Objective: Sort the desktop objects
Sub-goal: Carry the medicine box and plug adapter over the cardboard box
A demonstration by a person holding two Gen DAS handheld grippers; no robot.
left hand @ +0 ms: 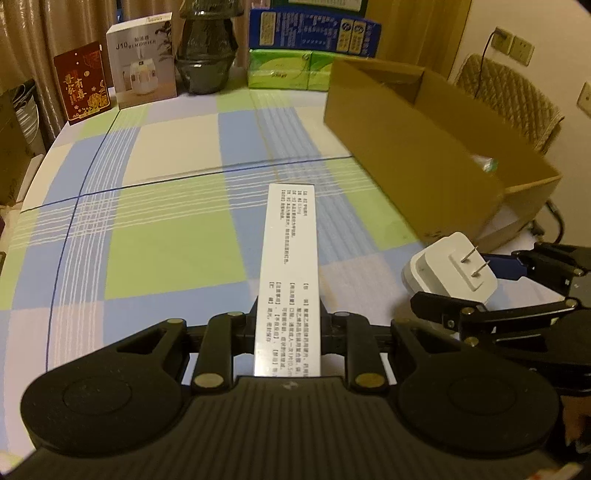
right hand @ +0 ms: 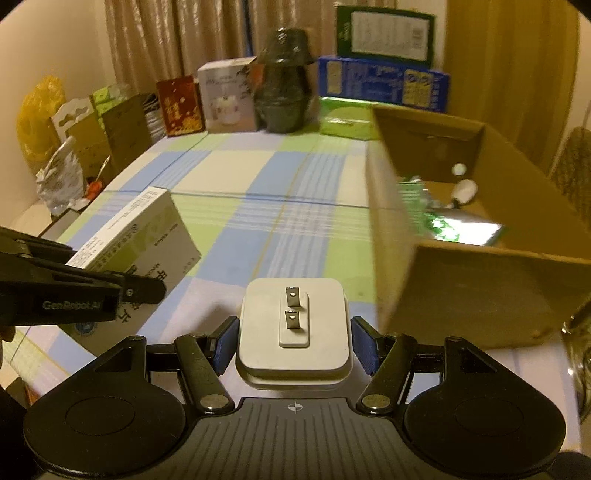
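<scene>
My left gripper (left hand: 290, 314) is shut on a white medicine box (left hand: 290, 266) with printed text, held above the checked tablecloth (left hand: 166, 236). The box also shows in the right wrist view (right hand: 140, 236), with the left gripper (right hand: 122, 291) on it. My right gripper (right hand: 293, 345) is shut on a white plug adapter (right hand: 293, 325), prongs facing forward. The adapter also shows in the left wrist view (left hand: 452, 271), held by the right gripper (left hand: 469, 282). An open cardboard box (right hand: 480, 288) stands just right of the adapter; it holds green packets (right hand: 436, 221) and a white item (right hand: 465, 190).
Along the table's far edge stand a red card (left hand: 83, 83), a humidifier carton (left hand: 142, 61), a dark wrapped vase (left hand: 207, 51), green tissue packs (left hand: 288, 70) and a blue carton (left hand: 314, 33). A chair (left hand: 513, 99) is behind the cardboard box (left hand: 417, 147). Bags (right hand: 62, 147) crowd the left side.
</scene>
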